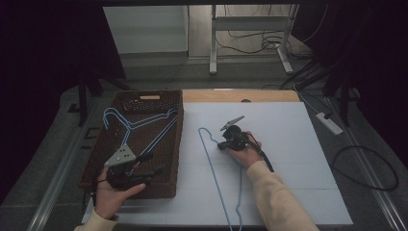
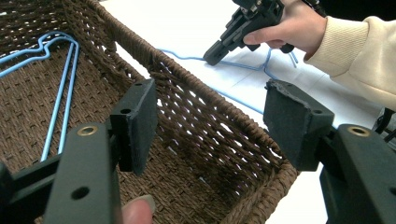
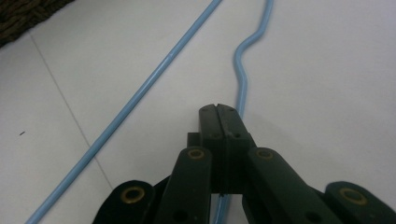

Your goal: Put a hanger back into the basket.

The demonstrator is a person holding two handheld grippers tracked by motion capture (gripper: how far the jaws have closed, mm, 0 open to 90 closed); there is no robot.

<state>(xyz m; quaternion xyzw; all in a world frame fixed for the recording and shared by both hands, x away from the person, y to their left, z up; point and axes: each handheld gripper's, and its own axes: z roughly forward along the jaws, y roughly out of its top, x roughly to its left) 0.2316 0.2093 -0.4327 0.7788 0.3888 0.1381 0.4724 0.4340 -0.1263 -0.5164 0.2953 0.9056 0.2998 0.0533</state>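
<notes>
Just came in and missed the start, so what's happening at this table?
A person is working with blue wire hangers, holding tongs in each hand. The right tongs are shut on a blue hanger lying on the white table. The left tongs are open, held over the near corner of a brown wicker basket that has another blue hanger inside.

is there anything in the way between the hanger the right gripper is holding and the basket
Only the basket's near wall: the hanger lies flat on the table beside it, pinched by the right gripper, and must be lifted over the rim. Inside, other hangers lie at the far end; the left gripper hangs open over the near end.
</notes>
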